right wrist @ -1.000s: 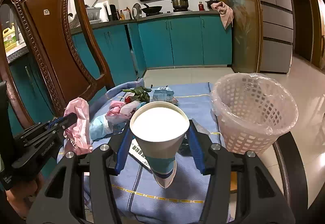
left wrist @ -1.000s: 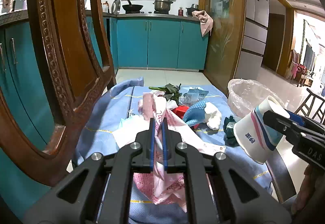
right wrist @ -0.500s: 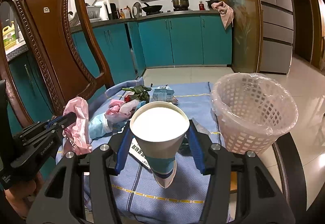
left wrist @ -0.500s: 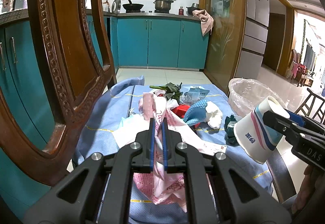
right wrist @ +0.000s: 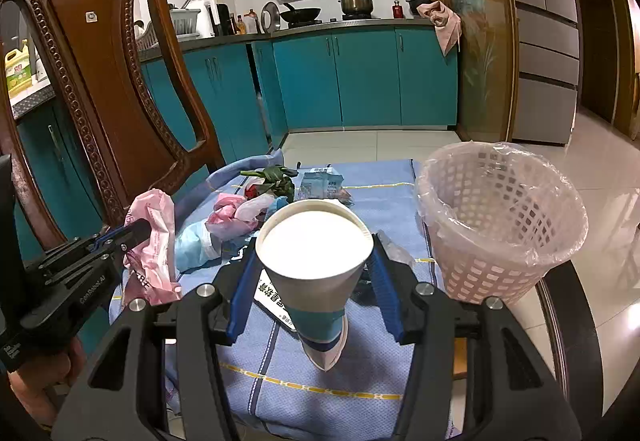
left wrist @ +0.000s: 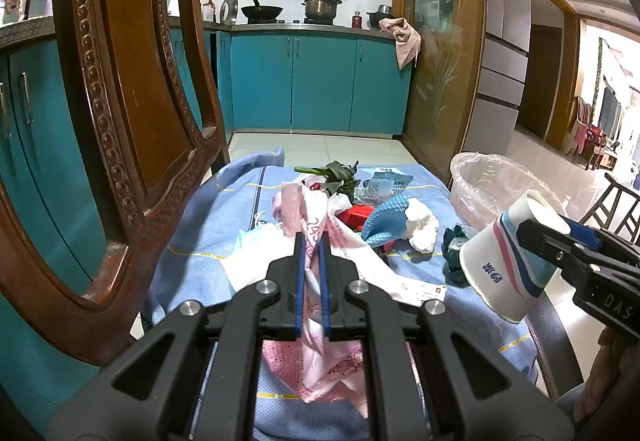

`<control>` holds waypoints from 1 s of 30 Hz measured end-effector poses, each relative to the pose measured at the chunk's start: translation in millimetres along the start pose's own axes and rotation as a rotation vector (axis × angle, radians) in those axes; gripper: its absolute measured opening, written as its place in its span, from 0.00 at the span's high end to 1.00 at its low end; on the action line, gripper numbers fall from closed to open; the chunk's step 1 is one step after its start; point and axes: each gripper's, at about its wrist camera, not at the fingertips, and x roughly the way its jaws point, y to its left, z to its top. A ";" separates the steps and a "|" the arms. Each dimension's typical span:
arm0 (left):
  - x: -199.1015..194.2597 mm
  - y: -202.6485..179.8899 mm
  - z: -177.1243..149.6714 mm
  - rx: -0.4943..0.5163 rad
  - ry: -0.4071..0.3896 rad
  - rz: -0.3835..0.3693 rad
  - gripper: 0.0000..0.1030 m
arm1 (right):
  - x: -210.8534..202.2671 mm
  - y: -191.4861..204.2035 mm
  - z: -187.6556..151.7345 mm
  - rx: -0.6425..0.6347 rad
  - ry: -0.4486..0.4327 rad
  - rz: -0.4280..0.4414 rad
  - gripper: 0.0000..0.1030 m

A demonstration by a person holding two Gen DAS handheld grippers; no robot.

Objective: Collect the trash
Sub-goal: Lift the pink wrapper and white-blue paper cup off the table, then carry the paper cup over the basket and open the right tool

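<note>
Teal kitchen cabinets [right wrist: 360, 77] fill the back of the room, and up front a blue tablecloth [right wrist: 320, 373] carries the mess. Landmark is the lined waste basket [right wrist: 500, 217] at the cloth's right edge. Left gripper [left wrist: 312, 241], well to the left of the basket, has its blue fingers nearly closed, pinching a crumpled pink plastic bag [left wrist: 320, 361] that hangs lifted off the cloth. Right gripper [right wrist: 312, 269], just left of the basket, has its jaws spread wide around a white paper cup [right wrist: 314, 253], clamping it by the sides, mouth tilted toward the camera. Between the two, farther back than the basket's near rim, lies loose trash: a blue glove [left wrist: 384, 219], white tissue [left wrist: 420, 227], green leaves [left wrist: 338, 177]. A carved wooden chair [right wrist: 92, 81] stands far left.
</note>
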 end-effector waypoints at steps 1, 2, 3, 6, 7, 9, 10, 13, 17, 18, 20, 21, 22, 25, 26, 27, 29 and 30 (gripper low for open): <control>0.2 0.0 0.0 0.000 0.000 0.000 0.93 | 0.1 -0.1 0.1 0.000 0.001 0.000 0.49; 0.3 0.1 -0.1 -0.001 0.000 0.000 0.93 | 0.3 -0.1 0.3 0.000 0.001 -0.001 0.49; -0.1 0.2 0.2 0.000 0.000 -0.001 0.93 | 0.2 -0.3 0.4 0.000 0.001 -0.002 0.49; 0.0 0.2 0.2 0.000 0.000 0.000 0.93 | -0.1 -3.7 1.5 0.007 -0.002 -0.005 0.49; 0.1 0.3 0.2 0.000 0.001 -0.001 0.93 | -0.8 -6.1 2.8 0.014 -0.006 -0.007 0.49; 0.5 0.4 -0.6 -0.002 0.004 0.000 0.93 | -1.7 -11.7 7.8 0.020 -0.016 -0.022 0.49; 0.6 0.7 -1.4 -0.003 0.004 0.001 0.93 | -2.3 -17.1 12.6 0.030 -0.026 -0.035 0.49; 2.1 1.0 -2.0 -0.005 0.008 0.002 0.93 | -2.0 -37.7 32.0 0.055 -0.065 -0.100 0.49; 4.4 1.2 -1.8 -0.010 0.012 0.002 0.93 | 11.9 -73.8 61.7 0.086 -0.098 -0.201 0.49; 5.4 1.1 -2.0 -0.012 0.014 0.001 0.93 | 20.9 -87.8 72.1 0.093 -0.106 -0.236 0.49; 8.8 2.6 -2.2 -0.015 0.021 0.007 0.93 | 37.1 -104.4 81.9 0.096 -0.098 -0.283 0.49; 12.4 2.7 -2.5 -0.017 0.032 0.011 0.93 | 49.3 -117.2 87.2 0.108 -0.094 -0.306 0.49; 14.7 3.5 -2.8 -0.021 0.037 0.012 0.93 | 59.6 -127.8 89.9 0.124 -0.085 -0.328 0.49; 18.8 5.0 -1.4 -0.029 0.041 0.018 0.93 | 86.7 -156.2 90.7 0.181 -0.053 -0.374 0.48; 20.0 5.9 -1.1 -0.032 0.043 0.020 0.93 | 92.0 -160.9 89.4 0.180 -0.049 -0.398 0.46; 21.6 6.6 -1.5 -0.033 0.045 0.023 0.93 | 100.6 -166.4 86.3 0.178 -0.028 -0.419 0.42; 24.2 8.9 -1.6 -0.037 0.051 0.026 0.93 | 107.4 -172.4 81.1 0.189 0.005 -0.434 0.24; 24.7 9.3 -1.4 -0.039 0.051 0.027 0.93 | 105.2 -170.6 76.4 0.202 0.020 -0.422 0.23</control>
